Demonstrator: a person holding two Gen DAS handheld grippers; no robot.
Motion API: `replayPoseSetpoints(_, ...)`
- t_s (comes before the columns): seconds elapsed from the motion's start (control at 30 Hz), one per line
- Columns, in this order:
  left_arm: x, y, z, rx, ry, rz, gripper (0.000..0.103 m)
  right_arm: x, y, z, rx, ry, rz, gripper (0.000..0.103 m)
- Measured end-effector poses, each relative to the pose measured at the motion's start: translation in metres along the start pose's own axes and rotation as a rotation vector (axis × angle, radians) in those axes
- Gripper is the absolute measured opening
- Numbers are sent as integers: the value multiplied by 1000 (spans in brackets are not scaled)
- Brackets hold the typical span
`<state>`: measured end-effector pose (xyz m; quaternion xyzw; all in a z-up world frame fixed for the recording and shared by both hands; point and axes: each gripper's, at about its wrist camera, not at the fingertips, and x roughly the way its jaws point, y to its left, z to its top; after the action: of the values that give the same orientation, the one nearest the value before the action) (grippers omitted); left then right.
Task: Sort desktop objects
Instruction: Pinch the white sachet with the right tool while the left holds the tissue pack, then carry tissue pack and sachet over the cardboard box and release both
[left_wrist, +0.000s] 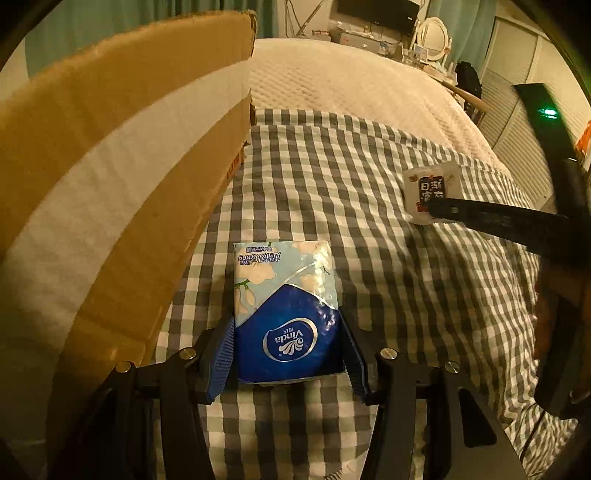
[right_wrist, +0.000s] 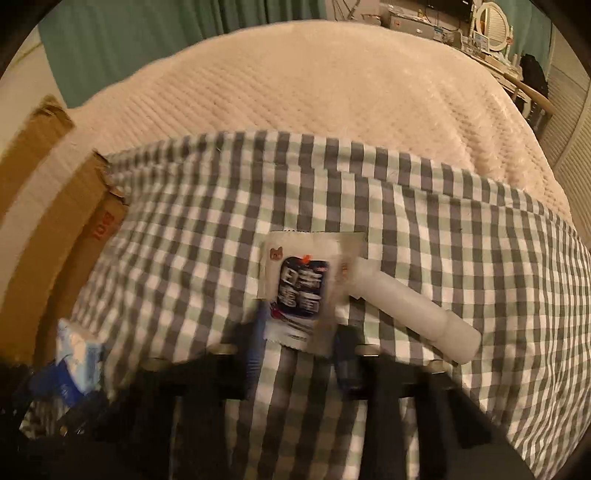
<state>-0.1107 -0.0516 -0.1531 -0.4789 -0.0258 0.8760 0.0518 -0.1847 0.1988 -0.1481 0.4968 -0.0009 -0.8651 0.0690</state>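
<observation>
My left gripper (left_wrist: 286, 354) is shut on a blue and white Vinda tissue pack (left_wrist: 286, 310), which rests on the checked cloth (left_wrist: 369, 177). The pack also shows at the lower left of the right wrist view (right_wrist: 79, 354). My right gripper (right_wrist: 303, 354) is shut on the lower edge of a white snack packet (right_wrist: 303, 288) with dark print. In the left wrist view the packet (left_wrist: 430, 195) lies at the right, with the right gripper's dark finger (left_wrist: 491, 218) on it. A white tube (right_wrist: 417, 306) lies just right of the packet.
A large cardboard box (left_wrist: 122, 177) with a raised flap stands at the left, close to the tissue pack; it shows in the right wrist view too (right_wrist: 48, 206). A cream quilted blanket (right_wrist: 314, 85) lies beyond the cloth. Furniture stands far behind.
</observation>
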Motion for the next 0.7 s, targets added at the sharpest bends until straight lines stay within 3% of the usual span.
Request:
replayPoseSetpoints(0.07,-7,-1,0,1,-12,1,54,-15,-2,-3,-11,-32,36,4)
replayPoseSetpoints(0.4,-52,-10,11,-23,-101,-15,54,-92,18,-23,-98,-98,112,3)
replayPoseSetpoints(0.7,-145,10,47,-42,-312,-20,54,-180,69,-14,-161,-204,221,3)
